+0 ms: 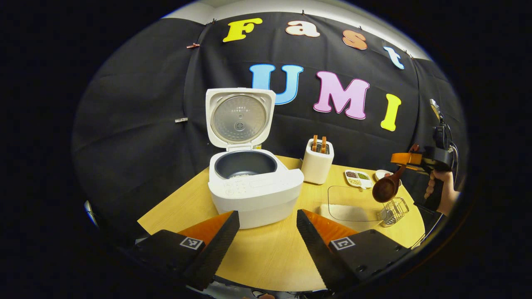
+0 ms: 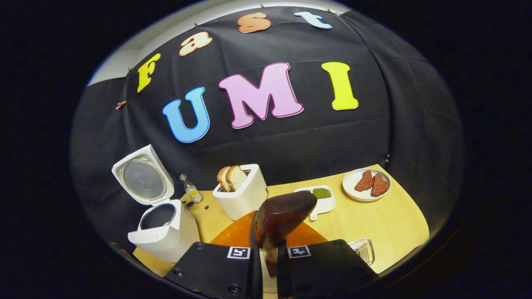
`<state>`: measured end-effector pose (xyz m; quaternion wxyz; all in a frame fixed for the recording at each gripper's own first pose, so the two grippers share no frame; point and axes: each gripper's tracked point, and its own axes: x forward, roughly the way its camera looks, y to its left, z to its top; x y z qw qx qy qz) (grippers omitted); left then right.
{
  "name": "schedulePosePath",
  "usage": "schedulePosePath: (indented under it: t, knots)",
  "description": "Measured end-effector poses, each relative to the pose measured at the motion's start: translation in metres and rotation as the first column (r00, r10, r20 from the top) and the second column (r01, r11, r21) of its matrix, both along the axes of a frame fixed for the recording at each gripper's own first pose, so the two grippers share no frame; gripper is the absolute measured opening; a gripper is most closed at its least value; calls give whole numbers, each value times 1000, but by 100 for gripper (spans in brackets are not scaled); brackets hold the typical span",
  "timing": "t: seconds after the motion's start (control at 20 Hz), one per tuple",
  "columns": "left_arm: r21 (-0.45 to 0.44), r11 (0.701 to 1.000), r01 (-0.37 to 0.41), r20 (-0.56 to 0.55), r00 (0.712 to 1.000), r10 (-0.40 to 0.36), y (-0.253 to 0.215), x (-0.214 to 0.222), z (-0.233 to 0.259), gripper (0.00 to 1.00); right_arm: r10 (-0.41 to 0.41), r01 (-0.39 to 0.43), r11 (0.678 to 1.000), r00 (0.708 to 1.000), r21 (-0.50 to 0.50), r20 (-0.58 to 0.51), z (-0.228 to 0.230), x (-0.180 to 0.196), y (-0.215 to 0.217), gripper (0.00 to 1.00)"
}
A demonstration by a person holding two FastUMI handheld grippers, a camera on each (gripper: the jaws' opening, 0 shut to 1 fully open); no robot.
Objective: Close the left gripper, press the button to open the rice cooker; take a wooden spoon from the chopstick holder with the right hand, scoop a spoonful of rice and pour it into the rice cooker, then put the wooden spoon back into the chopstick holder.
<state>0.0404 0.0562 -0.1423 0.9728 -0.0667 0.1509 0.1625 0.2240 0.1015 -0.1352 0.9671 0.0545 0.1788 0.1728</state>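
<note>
Wooden spoon [image 2: 282,216] was pinched at its handle by the right gripper [image 2: 266,253], held above the table [image 1: 266,253]. Left gripper [image 1: 266,236] jaws stood spread before the open rice cooker [image 1: 253,187]; the right gripper view revealed a bottle [image 2: 191,189] behind it.

Rice cooker [image 1: 253,187] open; toaster [image 1: 317,162] alongside

Table [image 1: 270,253]: pale wood-grain top, smooth, matt. Rice cooker [image 1: 253,187]: white plastic shell, satin finish; lid [image 1: 240,117] lined with a dull brushed-metal disc; inner pot [image 1: 245,164] dark, matt. Wooden spoon [image 2: 282,218]: dark brown wood, polished, glossy bowl catching light. Chopstick holder [image 1: 317,162]: white, smooth, matt, looks plastic or ceramic, can't tell. Clear container [image 1: 351,203]: transparent plastic, glossy. Wire rack [image 1: 395,209]: thin shiny metal. Booth wall [image 1: 137,124]: black cloth, matt, creased. Plate [image 2: 365,182]: white, smooth.
</note>
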Motion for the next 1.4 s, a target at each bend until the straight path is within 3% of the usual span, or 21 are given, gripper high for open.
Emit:
schedulePosePath:
  t: [0.25, 0.4, 0.5, 0.55, 0.6, 0.85, 1.0, 1.1, 1.4]
  knots:
    - [-30, 999, 18, -50, 999, -19, 20, -5, -40, 96, 18, -14, 984, 1000, -179, 19, -56, 0, 15, 18]
    - [-67, 998, 23, -75, 997, -28, 29, -7, -62, 96, -24, 18, 968, 999, -250, -23, -89, -4, 12, 18]
    - [-85, 996, 26, -75, 997, -33, 36, -7, -65, 96, -61, 47, 972, 997, -230, -55, -98, -11, 17, 18]
    - [-94, 995, 29, -72, 997, -36, 39, -7, -65, 96, -78, 63, 972, 995, -227, -57, -98, -11, 19, 13]
    - [-100, 994, 31, -68, 997, -38, 43, -7, -65, 96, -96, 78, 971, 993, -225, -70, -100, -14, 21, 18]
    - [-101, 994, 32, -51, 998, -37, 67, -9, -59, 95, -166, 147, 982, 969, -117, -182, -110, -31, 47, 18]
    - [-80, 996, 34, -47, 998, -38, 82, -12, -57, 96, -226, 220, 974, 941, -51, -253, -113, -34, 55, 14]
    - [-75, 997, 29, -50, 998, -33, 92, -15, -58, 96, -252, 264, 965, 921, 0, -299, -113, -36, 61, 18]
    - [-103, 995, 16, -50, 999, -21, 110, -26, -64, 96, -280, 323, 945, 885, 57, -373, -113, -39, 67, 18]
